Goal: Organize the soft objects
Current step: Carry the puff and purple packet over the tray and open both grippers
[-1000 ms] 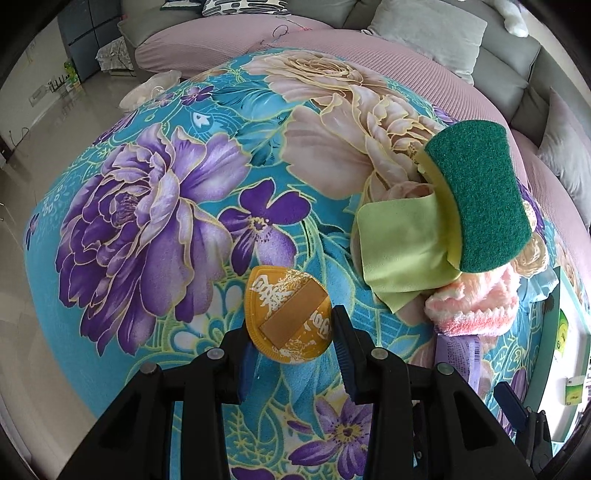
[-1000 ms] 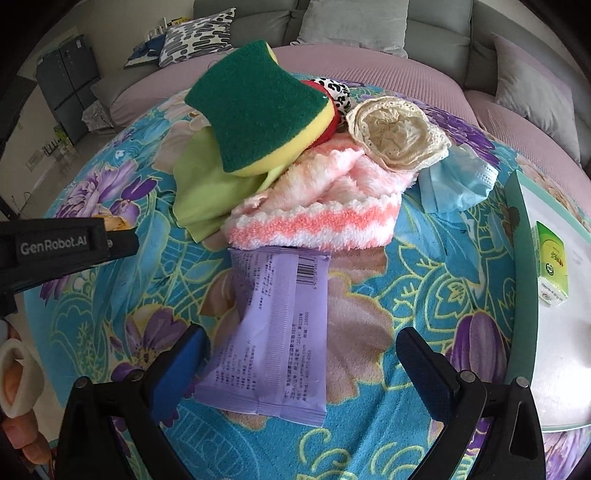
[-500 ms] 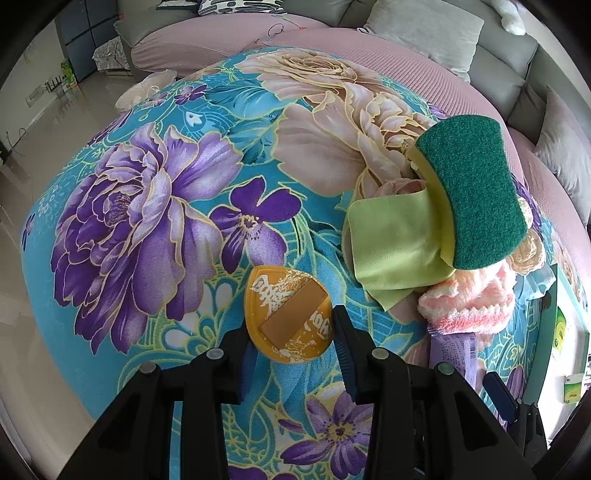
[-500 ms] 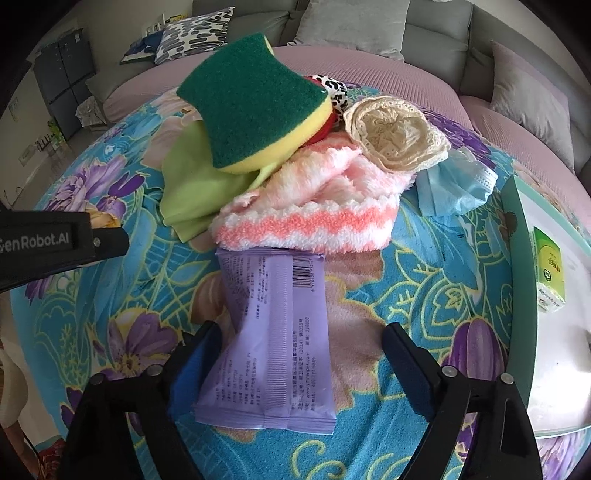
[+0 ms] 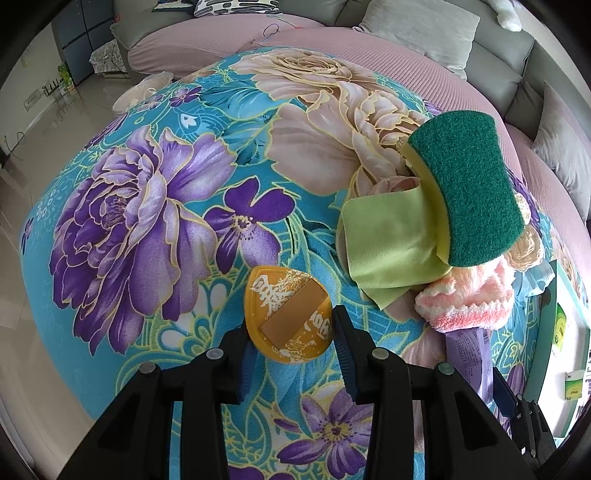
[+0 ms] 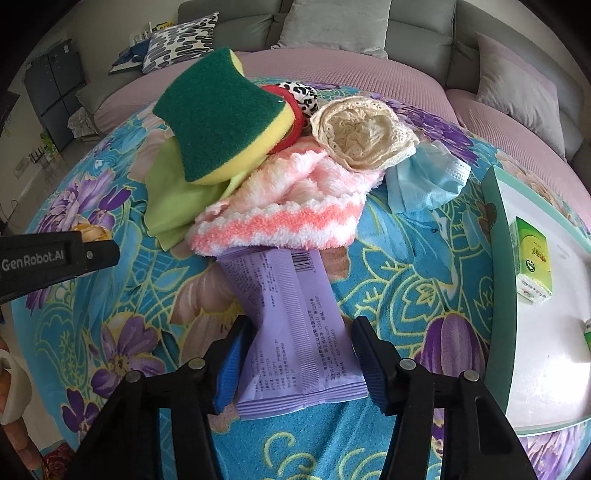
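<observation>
Surface: floral cloth (image 5: 155,206) in teal and purple; landmark for all places is the green-and-yellow sponge (image 6: 218,122) topping the soft pile.

Left gripper (image 5: 291,354) — jaws set on either side of an orange puff (image 5: 286,317) with a tan strap. The puff lies on the cloth, well to the near left of the sponge in the left view. Both blue pads sit right at the puff's edges; it looks clamped. From the right view only the gripper's black arm shows, far left of the sponge.

Right gripper (image 6: 301,363) — jaws closing, with a purple packet (image 6: 291,325) between them. The left pad is at the packet's edge and the packet pinches in there; the right pad stands just beside the other edge with a narrow strip of cloth showing between, so not yet clamped. The packet lies flat, nearer the camera than the sponge, its far end tucked under the pink towel (image 6: 280,206).

Pile, relative to the sponge:
- green cloth (image 6: 170,199) directly beneath, spreading left
- pink-and-white towel beneath and to the right front
- red ring (image 6: 291,129) just behind the right edge, touching
- spotted black-and-white item (image 6: 301,94) behind the ring
- cream crochet piece (image 6: 362,136) to the right, resting on the towel
- blue mask (image 6: 424,177) further right, on the cloth

Far right of the sponge: a teal-rimmed tray (image 6: 498,258) with a green tissue pack (image 6: 532,266) on its white floor. Behind the sponge, a sofa (image 6: 332,33) with cushions.
</observation>
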`<state>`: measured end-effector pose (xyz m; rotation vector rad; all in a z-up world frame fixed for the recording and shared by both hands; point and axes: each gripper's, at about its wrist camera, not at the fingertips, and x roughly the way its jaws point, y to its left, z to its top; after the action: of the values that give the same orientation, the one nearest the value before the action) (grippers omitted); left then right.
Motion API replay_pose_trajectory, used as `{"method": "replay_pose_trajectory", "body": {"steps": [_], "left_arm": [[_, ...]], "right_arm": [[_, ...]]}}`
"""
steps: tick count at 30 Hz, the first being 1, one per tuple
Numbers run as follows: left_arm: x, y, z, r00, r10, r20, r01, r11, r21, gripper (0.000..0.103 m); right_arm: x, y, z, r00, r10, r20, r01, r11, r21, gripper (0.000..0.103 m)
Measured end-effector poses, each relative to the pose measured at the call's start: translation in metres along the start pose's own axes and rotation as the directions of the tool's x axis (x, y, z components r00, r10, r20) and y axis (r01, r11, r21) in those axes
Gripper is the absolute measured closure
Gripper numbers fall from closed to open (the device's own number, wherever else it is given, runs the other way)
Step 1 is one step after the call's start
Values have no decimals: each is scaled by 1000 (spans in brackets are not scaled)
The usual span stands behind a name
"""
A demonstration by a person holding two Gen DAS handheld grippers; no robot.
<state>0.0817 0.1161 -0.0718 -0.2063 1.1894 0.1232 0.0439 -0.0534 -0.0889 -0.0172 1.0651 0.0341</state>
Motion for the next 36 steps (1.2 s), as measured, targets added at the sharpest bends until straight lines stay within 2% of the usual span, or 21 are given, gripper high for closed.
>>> {"method": "replay_pose_trajectory", "body": {"steps": [11, 22, 31, 36], "left_arm": [[-6, -4, 0, 1000, -8, 27, 8, 1000, 6, 63], [-40, -15, 0, 990, -23, 137, 20, 999, 27, 63], [-61, -33, 1, 979, -40, 200, 27, 997, 70, 63], [-64, -55, -3, 978, -60, 199, 34, 991, 133, 63]], "right_arm": [[-7, -8, -3, 1000, 10, 2, -10, 999, 30, 46], [-47, -22, -2, 995, 15, 99, -21, 998, 62, 46], [-71, -61, 0, 987, -20, 158, -7, 985, 170, 46], [-78, -97, -3, 985, -63, 161, 18, 963, 268, 46]]}}
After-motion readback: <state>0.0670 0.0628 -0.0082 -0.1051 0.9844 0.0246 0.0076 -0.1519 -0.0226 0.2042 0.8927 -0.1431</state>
